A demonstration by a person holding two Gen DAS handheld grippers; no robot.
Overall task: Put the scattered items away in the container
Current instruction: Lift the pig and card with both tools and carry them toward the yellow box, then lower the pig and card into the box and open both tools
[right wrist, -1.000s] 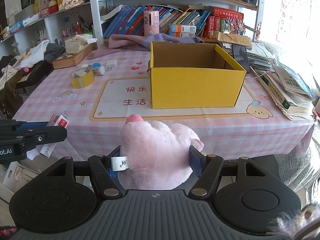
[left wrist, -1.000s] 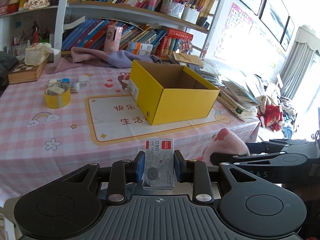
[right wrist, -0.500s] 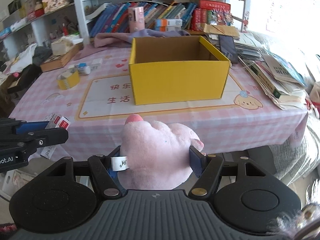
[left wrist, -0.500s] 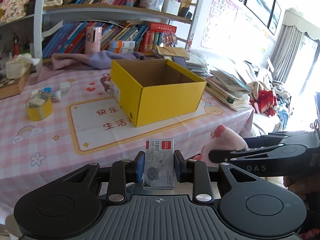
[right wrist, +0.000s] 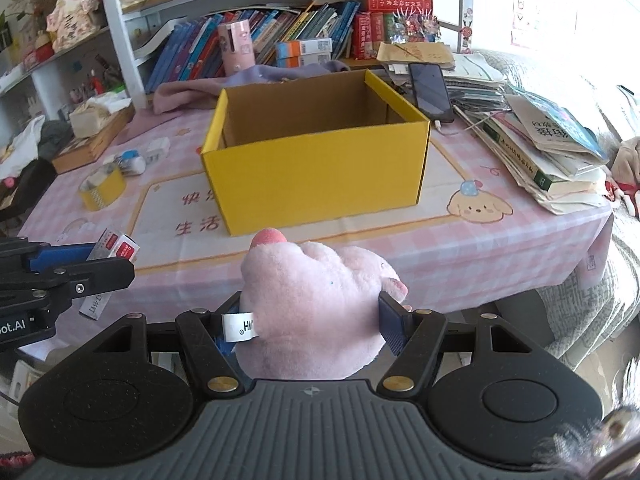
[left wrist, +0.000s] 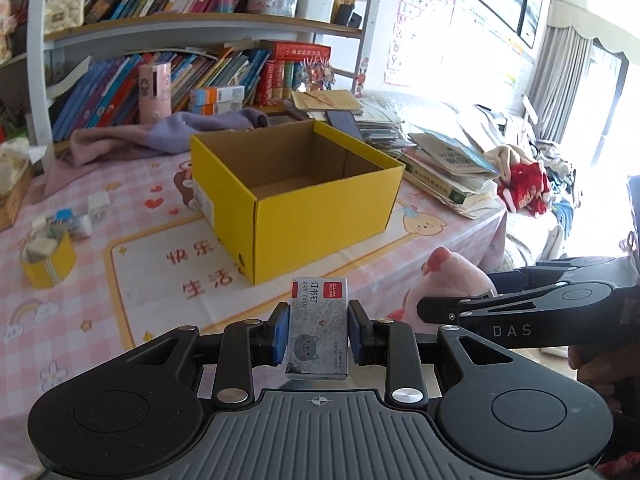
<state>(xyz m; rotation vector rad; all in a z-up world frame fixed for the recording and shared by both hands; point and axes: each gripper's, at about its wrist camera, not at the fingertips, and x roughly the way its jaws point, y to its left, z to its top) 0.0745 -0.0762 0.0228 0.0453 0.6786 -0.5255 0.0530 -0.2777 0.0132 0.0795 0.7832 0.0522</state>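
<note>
An open yellow cardboard box (left wrist: pixel 320 208) (right wrist: pixel 320 176) stands on the pink checked tablecloth, empty inside. My left gripper (left wrist: pixel 319 336) is shut on a small grey staple box (left wrist: pixel 318 328) with a red label, held above the table's front edge, short of the box. My right gripper (right wrist: pixel 312 320) is shut on a pink plush toy (right wrist: pixel 316 304), level with the front edge. The plush toy (left wrist: pixel 452 284) and right gripper show at the right of the left wrist view; the staple box (right wrist: pixel 110 256) shows at the left of the right wrist view.
A yellow tape roll (left wrist: pixel 48 260) (right wrist: pixel 102 188) and small white and blue items (left wrist: pixel 86 212) lie left of the box. A stack of books and papers (right wrist: pixel 552 152) with a phone (right wrist: pixel 430 90) fills the right side. A purple cloth (left wrist: pixel 160 138) and bookshelf are behind.
Both grippers have moved forward and up towards the yellow box, which now looks larger and nearer. Each keeps its hold on its item.
</note>
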